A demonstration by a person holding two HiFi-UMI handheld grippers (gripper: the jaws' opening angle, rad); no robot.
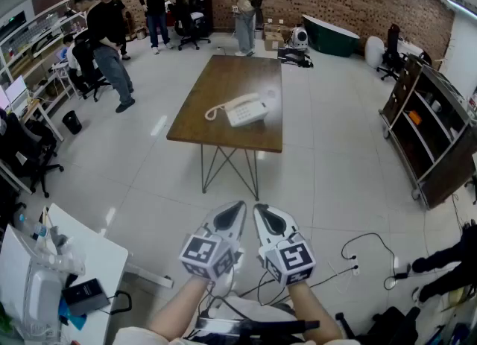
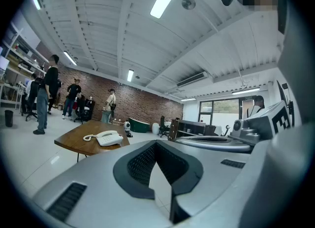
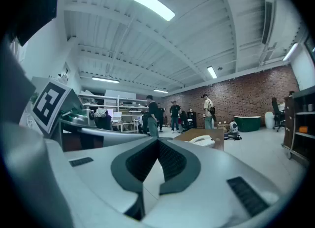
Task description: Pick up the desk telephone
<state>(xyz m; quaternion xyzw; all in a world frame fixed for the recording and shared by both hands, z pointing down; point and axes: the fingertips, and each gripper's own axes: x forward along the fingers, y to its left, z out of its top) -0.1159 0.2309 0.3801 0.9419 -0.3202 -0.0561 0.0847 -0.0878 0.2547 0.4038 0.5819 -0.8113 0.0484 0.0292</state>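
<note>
A white desk telephone (image 1: pixel 244 109) with a coiled cord lies on a brown wooden table (image 1: pixel 223 124) in the middle of the room, handset resting on its cradle. It also shows far off as the telephone (image 2: pixel 109 137) in the left gripper view and the telephone (image 3: pixel 202 141) in the right gripper view. Both grippers are held side by side well short of the table, close to my body. The left gripper (image 1: pixel 233 213) is shut with nothing in it. The right gripper (image 1: pixel 260 213) is shut and empty too.
The table stands on thin metal legs (image 1: pixel 227 168) over a white tiled floor. Several people (image 1: pixel 108 45) stand at the far left and back. A dark shelf unit (image 1: pixel 432 131) lines the right side, a white desk (image 1: pixel 89 261) sits near left, and cables (image 1: pixel 365 258) lie on the floor.
</note>
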